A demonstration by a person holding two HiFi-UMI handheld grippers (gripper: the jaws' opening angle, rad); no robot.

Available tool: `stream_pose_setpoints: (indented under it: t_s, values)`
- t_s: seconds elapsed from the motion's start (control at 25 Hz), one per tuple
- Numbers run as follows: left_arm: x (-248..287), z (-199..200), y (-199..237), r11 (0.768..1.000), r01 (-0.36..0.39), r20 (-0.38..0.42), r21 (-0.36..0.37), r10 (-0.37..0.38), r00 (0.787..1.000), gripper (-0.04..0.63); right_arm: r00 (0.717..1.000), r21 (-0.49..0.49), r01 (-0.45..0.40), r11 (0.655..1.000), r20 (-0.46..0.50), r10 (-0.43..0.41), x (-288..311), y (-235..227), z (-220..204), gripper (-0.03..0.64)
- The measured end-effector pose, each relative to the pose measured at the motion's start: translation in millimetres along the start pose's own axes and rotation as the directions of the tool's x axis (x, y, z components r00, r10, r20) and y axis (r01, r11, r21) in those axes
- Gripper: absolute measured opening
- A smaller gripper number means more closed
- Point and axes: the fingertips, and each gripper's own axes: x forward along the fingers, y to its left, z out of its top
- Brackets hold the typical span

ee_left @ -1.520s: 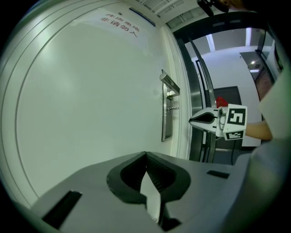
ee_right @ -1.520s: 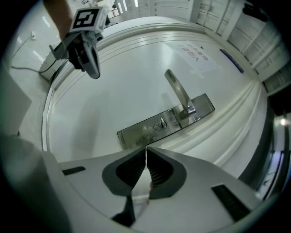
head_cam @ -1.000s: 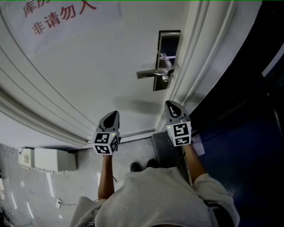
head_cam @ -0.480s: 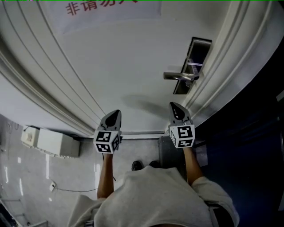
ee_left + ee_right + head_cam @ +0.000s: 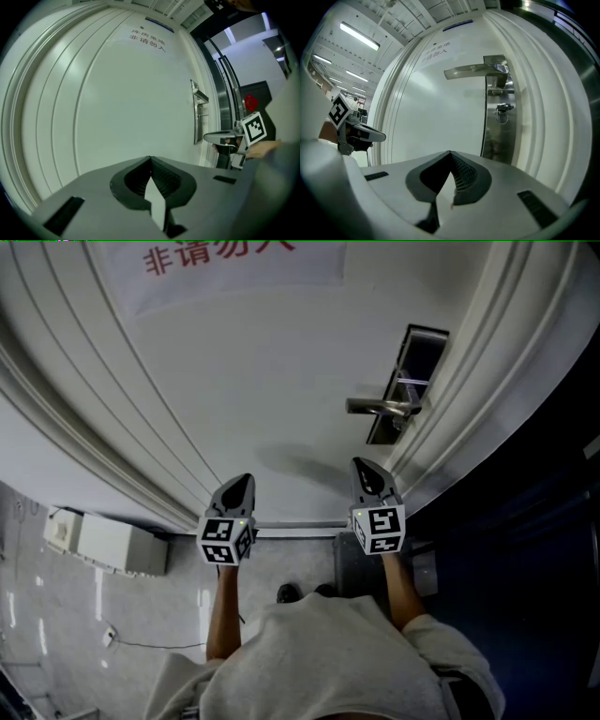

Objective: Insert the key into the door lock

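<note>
The red-lettered sign point(image 5: 234, 261) on the door point(image 5: 281, 381) is cut off by the head view's top edge. A small metal loop point(image 5: 502, 114) on the lock plate point(image 5: 494, 136) is too small to tell as key or ring. In the head view both hands are hidden behind the left tool point(image 5: 244, 481) and the right tool point(image 5: 362, 465). A shoe point(image 5: 287, 593) is half hidden by the torso.

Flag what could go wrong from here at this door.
Both the right tongs and the left tongs are shut and empty: no key in hand. A ringed thing, possibly the key, hangs at the lock. The lever handle juts just above and may get bumped.
</note>
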Motion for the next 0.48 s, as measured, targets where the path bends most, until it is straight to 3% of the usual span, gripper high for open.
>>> stream_pose_setpoints:
  t_s: [0.48]
  values:
    - [11.4,-2.1,-8.9,1.0,0.02,-0.003,-0.005,-0.02,1.0,0.017,1.0,-0.009,0.015,1.0,-0.026,-0.016,-6.1,-4.3,-4.7,0.023]
